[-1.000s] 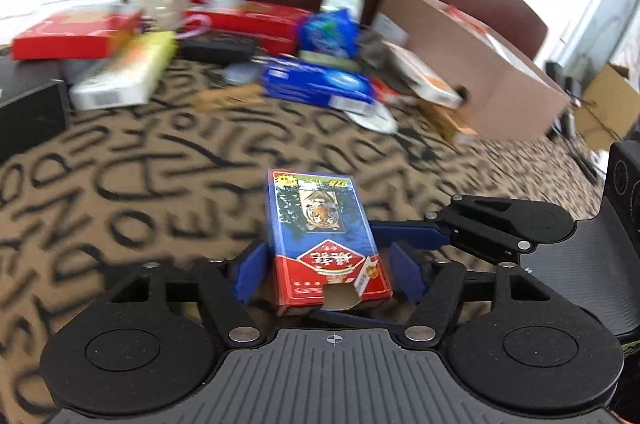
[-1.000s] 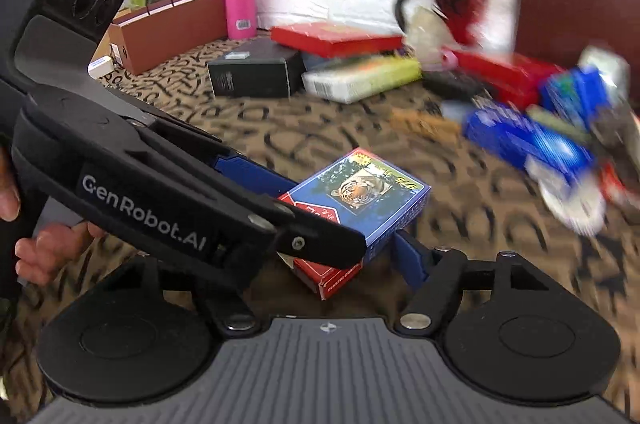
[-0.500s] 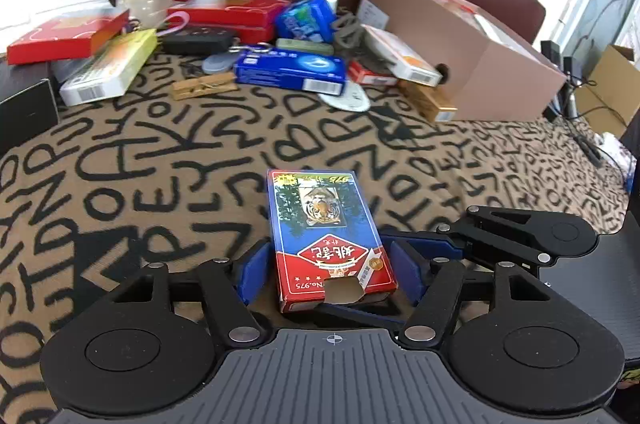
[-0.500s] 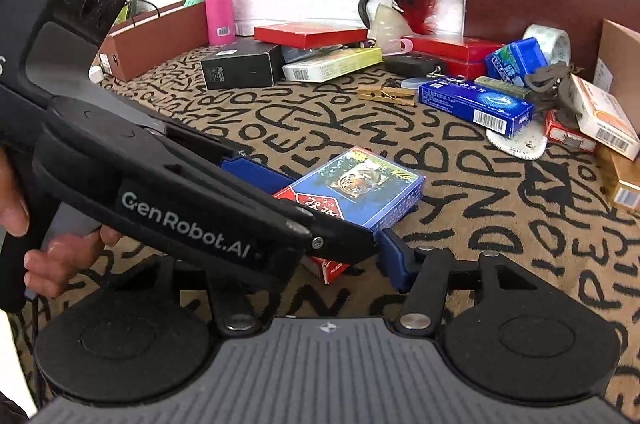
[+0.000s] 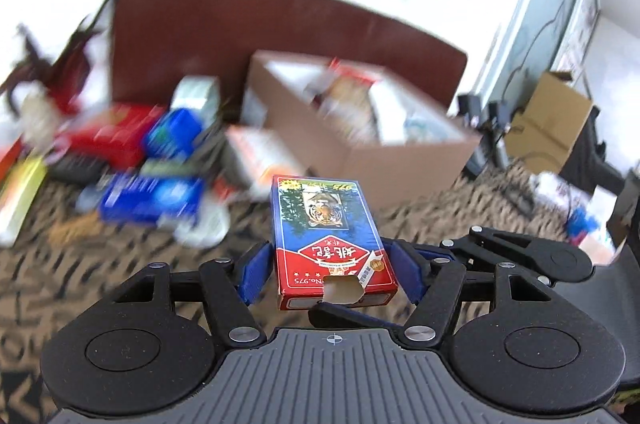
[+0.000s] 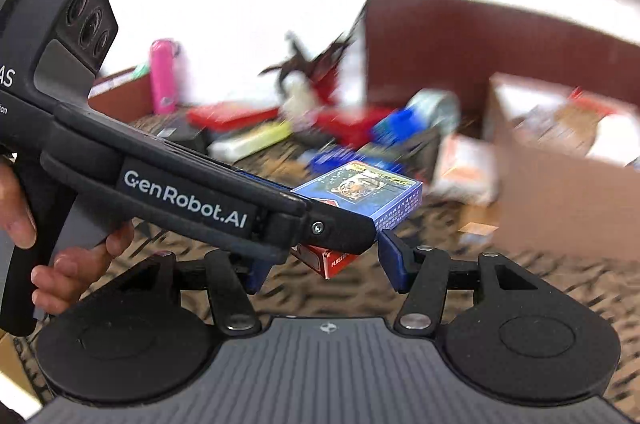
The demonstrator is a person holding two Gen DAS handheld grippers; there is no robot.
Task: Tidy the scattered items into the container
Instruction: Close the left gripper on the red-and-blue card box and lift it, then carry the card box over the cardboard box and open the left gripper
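Note:
A blue and red playing-card box (image 5: 330, 238) with a tiger picture is held above the patterned cloth between both grippers. My left gripper (image 5: 330, 270) is shut on its sides. My right gripper (image 6: 322, 266) grips the same box (image 6: 372, 194) crosswise from the right; the left gripper's body hides its left finger. The brown cardboard container (image 5: 360, 128) stands beyond the box, open and holding several items. It also shows at the right of the right wrist view (image 6: 560, 160).
Scattered boxes lie on the cloth at the back left, among them a blue box (image 5: 152, 198) and a red box (image 5: 108, 140). A brown headboard (image 5: 280, 36) is behind. A pink bottle (image 6: 162, 76) stands at the far left.
Both grippers have lifted the card box off the cloth and carried it up and toward the cardboard container. The view is now blurred by motion.

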